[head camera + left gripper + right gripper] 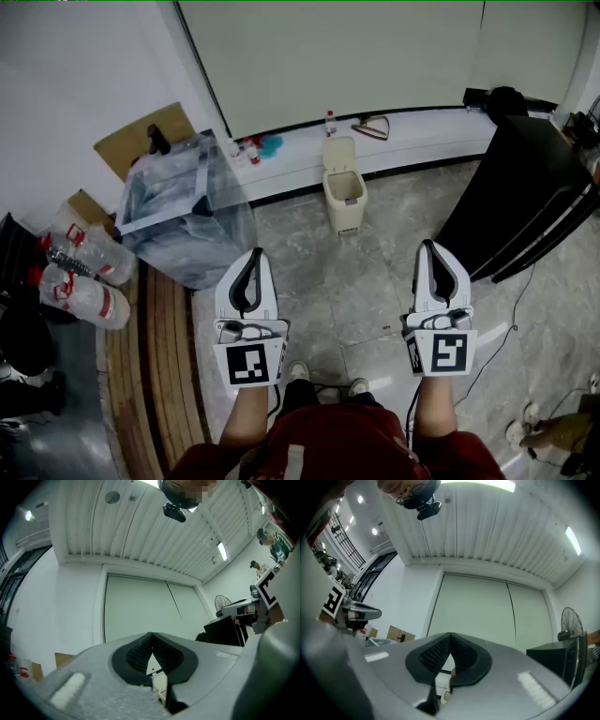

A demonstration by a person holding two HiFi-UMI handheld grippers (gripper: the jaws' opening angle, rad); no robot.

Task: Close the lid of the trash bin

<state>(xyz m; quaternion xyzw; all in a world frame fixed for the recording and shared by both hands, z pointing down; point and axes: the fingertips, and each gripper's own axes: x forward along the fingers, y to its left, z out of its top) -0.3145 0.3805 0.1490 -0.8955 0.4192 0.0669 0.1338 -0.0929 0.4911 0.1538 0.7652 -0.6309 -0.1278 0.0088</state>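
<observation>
Only the head view takes in the floor. A clear plastic storage box stands at the left. Beside it, the white left gripper is pinched together and empty. Ahead, well apart from both grippers, the small cream plastic trash bin stands against the wall ledge with its lid raised. The right gripper is likewise closed on nothing. The gripper views add the ribbed white ceiling.

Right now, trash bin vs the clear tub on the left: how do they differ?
Trash bin is cream and opaque; clear tub is see-through. The bin is much smaller than the tub. The bin's lid stands up, open; the tub's top I can't read. Both stand by the white ledge.
</observation>
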